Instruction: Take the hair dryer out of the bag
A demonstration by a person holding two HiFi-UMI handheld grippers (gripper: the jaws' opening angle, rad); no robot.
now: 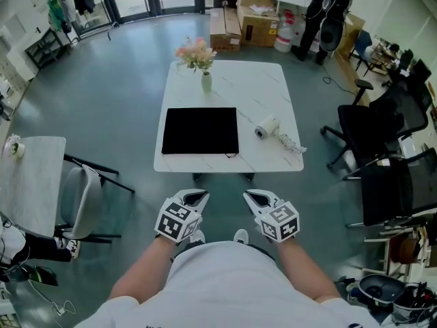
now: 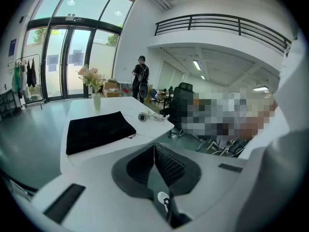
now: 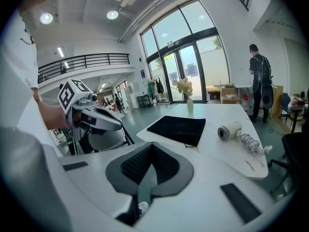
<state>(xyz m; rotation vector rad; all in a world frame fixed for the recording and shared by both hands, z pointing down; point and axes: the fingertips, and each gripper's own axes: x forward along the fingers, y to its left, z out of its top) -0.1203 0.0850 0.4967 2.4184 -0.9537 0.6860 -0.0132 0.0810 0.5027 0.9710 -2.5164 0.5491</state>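
A flat black bag (image 1: 200, 130) lies on the white table (image 1: 229, 80), at its near left. The same bag (image 2: 96, 129) shows in the left gripper view and again as a black bag (image 3: 177, 127) in the right gripper view. A white hair dryer (image 1: 267, 126) with its coiled cord lies on the table to the right of the bag; this hair dryer (image 3: 229, 131) sits outside the bag. My left gripper (image 1: 196, 198) and right gripper (image 1: 256, 198) hover side by side in front of the table's near edge, both shut and empty.
A vase of pink flowers (image 1: 204, 65) stands at the table's far side. Black office chairs (image 1: 369, 135) crowd the right. A grey chair and a small table (image 1: 34, 183) sit at the left. Cardboard boxes (image 1: 249, 19) and a standing person (image 1: 328, 16) are at the back.
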